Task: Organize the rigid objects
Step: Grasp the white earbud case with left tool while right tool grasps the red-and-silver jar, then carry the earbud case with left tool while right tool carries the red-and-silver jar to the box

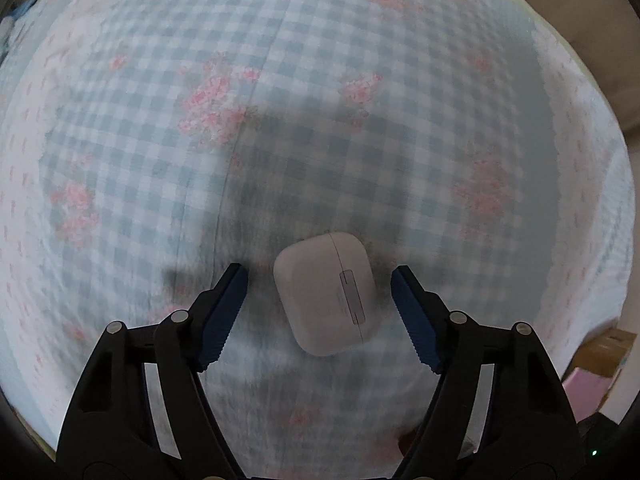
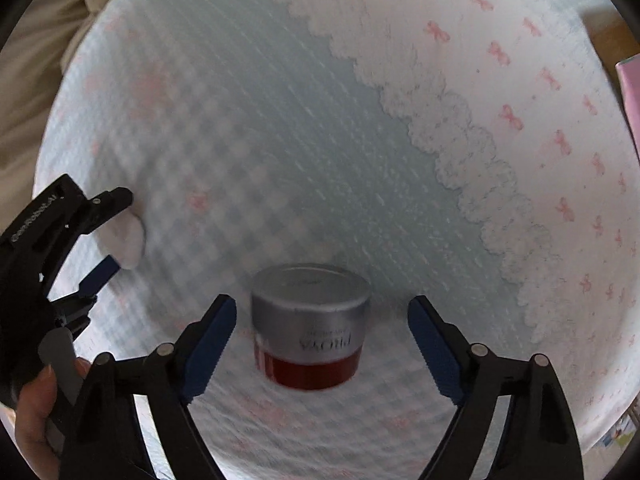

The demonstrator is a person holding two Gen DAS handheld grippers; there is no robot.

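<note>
A white earbud case (image 1: 326, 292) lies on the blue checked bedspread (image 1: 280, 100), between the open fingers of my left gripper (image 1: 320, 280); neither blue pad touches it. In the right wrist view a red cream jar with a silver lid (image 2: 310, 324) stands on the bedspread (image 2: 280, 140) between the open fingers of my right gripper (image 2: 322, 308), with gaps on both sides. The left gripper (image 2: 112, 232) also shows at the left edge of the right wrist view, around the white case (image 2: 128, 240).
The bedspread has a white lace-edged border with pink bows (image 2: 520, 100). Beige bedding (image 2: 40, 80) lies beyond its far left edge. A pink box (image 1: 584, 388) and cardboard (image 1: 612, 344) sit off the bed at the right.
</note>
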